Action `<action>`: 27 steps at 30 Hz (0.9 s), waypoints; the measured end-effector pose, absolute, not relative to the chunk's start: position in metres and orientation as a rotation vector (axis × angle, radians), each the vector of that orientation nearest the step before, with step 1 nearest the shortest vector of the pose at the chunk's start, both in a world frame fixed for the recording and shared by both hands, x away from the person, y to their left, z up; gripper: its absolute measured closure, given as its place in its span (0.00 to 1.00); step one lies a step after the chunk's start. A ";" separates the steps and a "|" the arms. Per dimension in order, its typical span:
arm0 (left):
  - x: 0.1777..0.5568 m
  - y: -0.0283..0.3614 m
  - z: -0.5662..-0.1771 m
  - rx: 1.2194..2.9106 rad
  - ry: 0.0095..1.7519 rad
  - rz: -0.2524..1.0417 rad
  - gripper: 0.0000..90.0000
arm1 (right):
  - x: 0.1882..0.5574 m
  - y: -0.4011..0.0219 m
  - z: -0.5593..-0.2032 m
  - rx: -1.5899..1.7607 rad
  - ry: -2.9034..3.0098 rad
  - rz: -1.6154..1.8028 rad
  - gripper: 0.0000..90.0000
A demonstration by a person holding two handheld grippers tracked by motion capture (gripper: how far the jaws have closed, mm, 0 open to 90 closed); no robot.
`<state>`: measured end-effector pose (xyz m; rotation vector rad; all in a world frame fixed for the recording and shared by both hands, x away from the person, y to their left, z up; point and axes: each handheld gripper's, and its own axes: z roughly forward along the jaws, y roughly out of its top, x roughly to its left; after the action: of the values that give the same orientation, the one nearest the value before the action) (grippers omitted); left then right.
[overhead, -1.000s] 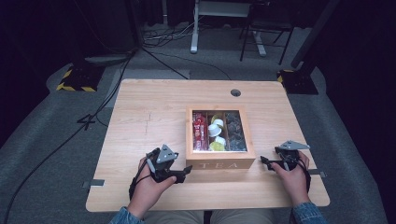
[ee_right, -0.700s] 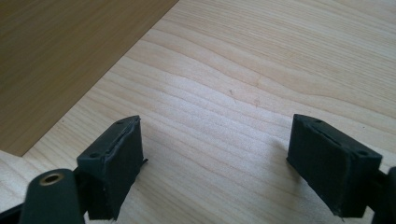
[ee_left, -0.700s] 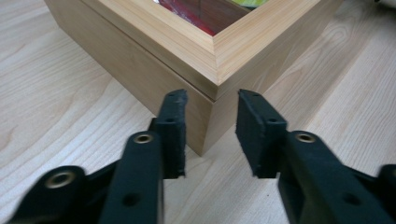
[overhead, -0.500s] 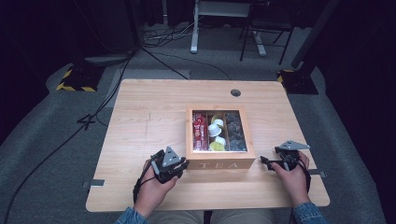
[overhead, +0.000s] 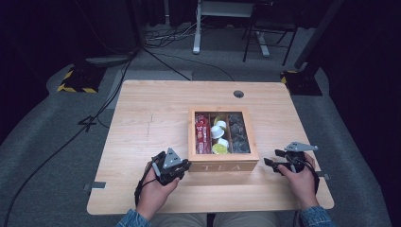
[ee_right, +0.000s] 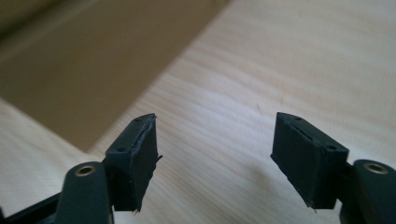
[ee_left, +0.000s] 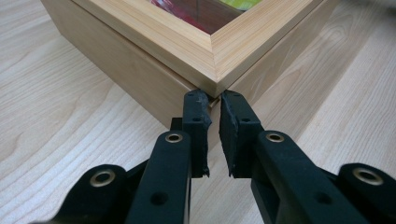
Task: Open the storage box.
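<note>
High view has the left gripper (overhead: 185, 165) newly moved up, narrow fingers (ee_left: 197, 122) touching the box (overhead: 222, 165) lid's corner, likely to lift it, while the right gripper (overhead: 270, 162) waits wide beside it

A: Tally, please.
B: One wooden table (overhead: 156, 118). One wooden tea box (overhead: 223, 161), three compartments.
A: Tools?
B: Two grippers: left gripper (overhead: 182, 166), right gripper (overhead: 270, 162). Two hands holding them.
A: Box contents?
B: Too small to count.
</note>
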<state>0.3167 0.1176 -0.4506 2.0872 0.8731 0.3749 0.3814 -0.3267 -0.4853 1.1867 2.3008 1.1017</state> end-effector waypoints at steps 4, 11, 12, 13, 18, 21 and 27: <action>0.317 0.117 -0.448 2.093 0.872 0.382 0.89 | 0.374 -0.325 -0.465 1.106 2.329 1.142 0.35; 0.318 0.116 -0.446 2.093 0.877 0.365 0.88 | 0.354 -0.310 -0.435 0.933 2.395 1.187 0.28; 0.319 0.116 -0.445 2.091 0.874 0.358 0.87 | 0.352 -0.300 -0.434 0.922 2.369 1.213 0.28; 0.320 0.116 -0.445 2.093 0.872 0.355 0.87 | 0.351 -0.297 -0.435 0.918 2.367 1.212 0.29; 0.321 0.115 -0.445 2.100 0.875 0.352 0.86 | 0.351 -0.283 -0.442 0.870 2.387 1.216 0.31; 0.320 0.115 -0.444 2.102 0.872 0.366 0.85 | 0.352 -0.276 -0.447 0.864 2.380 1.209 0.33; 0.320 0.114 -0.443 2.114 0.864 0.381 0.84 | 0.354 -0.270 -0.449 0.885 2.343 1.216 0.37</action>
<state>0.3199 0.1141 -0.4433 2.1140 0.8637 0.3813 0.3545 -0.2700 -0.4487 0.8849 2.3427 1.2160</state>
